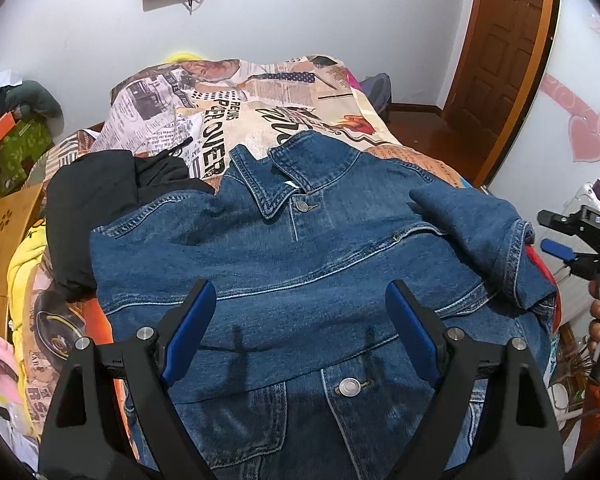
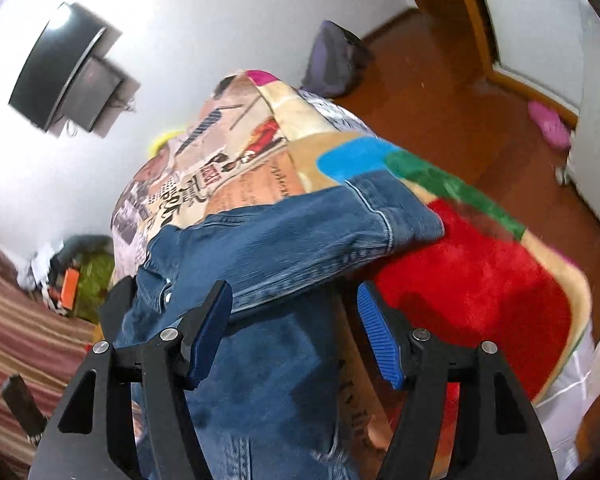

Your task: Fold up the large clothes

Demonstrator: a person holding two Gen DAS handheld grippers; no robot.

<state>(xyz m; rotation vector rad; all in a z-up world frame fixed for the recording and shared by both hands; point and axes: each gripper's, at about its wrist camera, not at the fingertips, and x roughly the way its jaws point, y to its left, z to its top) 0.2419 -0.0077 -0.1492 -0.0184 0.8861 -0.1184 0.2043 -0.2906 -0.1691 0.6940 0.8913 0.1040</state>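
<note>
Blue-padded left gripper (image 1: 300,300): jaws spread wide, nothing between the pads; it hovers above the lower front of the denim jacket (image 1: 300,248).
Right gripper (image 2: 296,328): jaws parted and empty, jacket denim and bed cover showing in the gap below; picture blurred.
Denim jacket: lies face up on the bed, collar (image 1: 292,168) toward the far wall, one sleeve (image 1: 480,232) folded in over the chest.
Left wrist view only: the jacket's metal buttons, a black garment (image 1: 112,200) under the jacket's shoulder, yellow clothing (image 1: 24,276) at the bed's edge, and the right gripper with a hand (image 1: 598,320) beside the bed.
Right wrist view only: red plush blanket (image 2: 480,280) just beside the jacket's sleeve cuff (image 2: 388,220), wooden floor (image 2: 440,80), purple backpack (image 2: 336,60).
Both views: newspaper-print bedspread (image 1: 260,100) beneath the jacket.
</note>
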